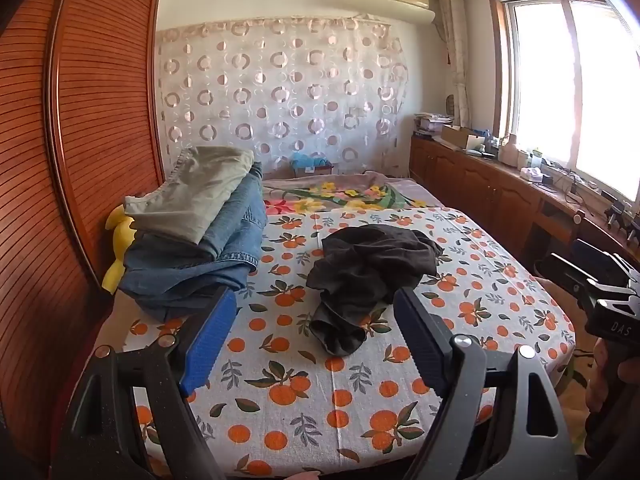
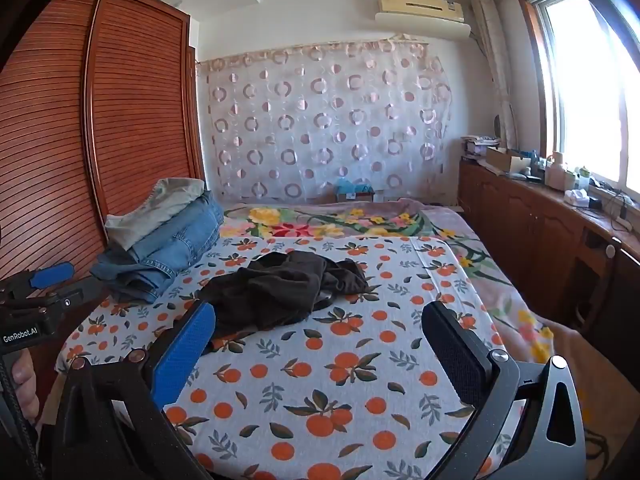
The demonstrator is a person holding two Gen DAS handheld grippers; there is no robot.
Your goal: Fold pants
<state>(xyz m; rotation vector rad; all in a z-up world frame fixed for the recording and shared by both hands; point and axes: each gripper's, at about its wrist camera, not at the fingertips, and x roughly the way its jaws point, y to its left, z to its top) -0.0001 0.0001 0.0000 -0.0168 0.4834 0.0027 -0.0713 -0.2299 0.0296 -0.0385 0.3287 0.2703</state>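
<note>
Pants (image 1: 370, 276): one dark, soft, crumpled heap, lying unfolded on the bed (image 1: 500, 300), on the orange-print sheet (image 1: 320, 384). All places below are given relative to this heap.

Pose. Your left gripper (image 1: 316, 344) hangs just short of the heap's near edge, tilted downward, its jaws spread wide with nothing between them; the heap's lowest fold shows in the gap but no pad touches it. Your right gripper (image 2: 320, 354) sits nearer to you than the heap and a little to its right, also angled down, jaws at full spread and empty. In the right wrist view the left gripper's body shows at the left edge, with your fingers (image 2: 24, 376) wrapped on its handle. In the left wrist view the right unit shows at the right edge.

Materials. Each gripper has two fingers: one with a blue, finely ribbed pad (image 1: 208, 344), one with a black textured pad (image 1: 420, 344), on matte black frames. The sheet is thin woven cotton, flat, printed with oranges and leaves. Beyond the heap lies a floral blanket (image 1: 340, 196).

Count. One unfolded pair of pants. Left of and beyond the heap, one folded stack (image 1: 200, 232): one olive-grey garment (image 1: 196, 192) on top of folded blue denim (image 1: 224, 248); how many denim pieces, you cannot tell. A yellow object (image 1: 118, 248) sits behind the stack, against the slatted wooden wardrobe (image 1: 80, 120).
</note>
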